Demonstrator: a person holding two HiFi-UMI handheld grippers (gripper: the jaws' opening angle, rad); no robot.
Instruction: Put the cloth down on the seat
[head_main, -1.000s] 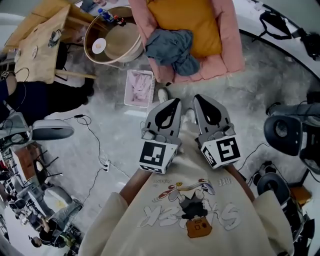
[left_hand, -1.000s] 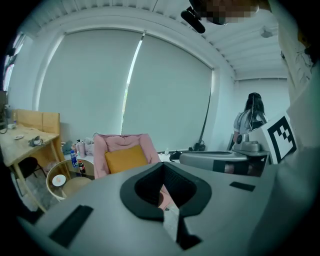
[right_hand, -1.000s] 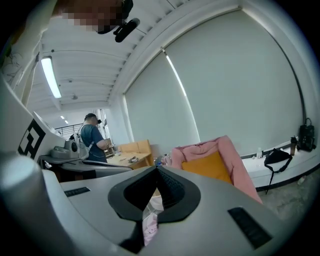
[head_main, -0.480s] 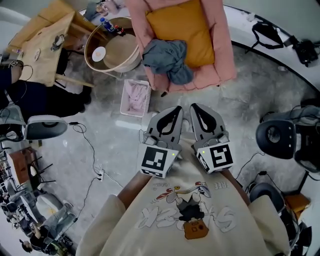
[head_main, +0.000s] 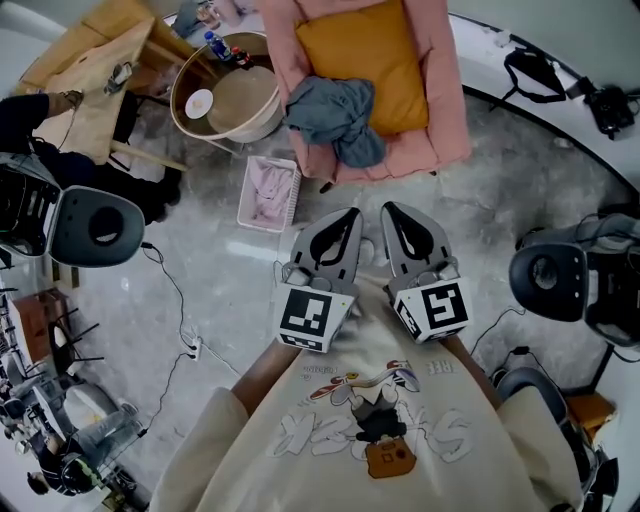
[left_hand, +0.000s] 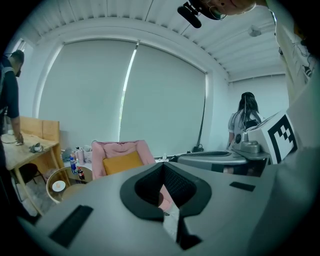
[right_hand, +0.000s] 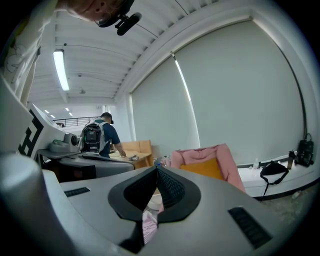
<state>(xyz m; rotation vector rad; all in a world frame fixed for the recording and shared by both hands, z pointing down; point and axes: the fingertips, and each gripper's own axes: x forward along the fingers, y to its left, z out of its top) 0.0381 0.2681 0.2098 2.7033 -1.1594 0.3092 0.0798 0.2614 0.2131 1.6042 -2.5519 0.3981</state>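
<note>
A blue-grey cloth (head_main: 335, 112) lies crumpled on the front of the pink armchair's seat (head_main: 445, 120), against an orange cushion (head_main: 365, 50). My left gripper (head_main: 351, 215) and right gripper (head_main: 389, 209) hang side by side over the floor just short of the chair, both shut with nothing between the jaws. From the left gripper view the armchair (left_hand: 120, 149) shows beyond the shut left gripper (left_hand: 162, 167). In the right gripper view the armchair (right_hand: 227, 157) stands behind the shut right gripper (right_hand: 156, 171).
A white basket of pink fabric (head_main: 270, 190) sits on the floor left of the chair. A round glass side table (head_main: 225, 95) with bottles and a wooden table (head_main: 85, 85) stand at the upper left. Black office chairs (head_main: 95, 225) (head_main: 560, 280) flank me. Cables (head_main: 180, 300) run across the floor.
The view has shifted a little and a black office chair has come fully into sight at the left. Both grippers stay shut, side by side; the cloth has not moved on the seat.
</note>
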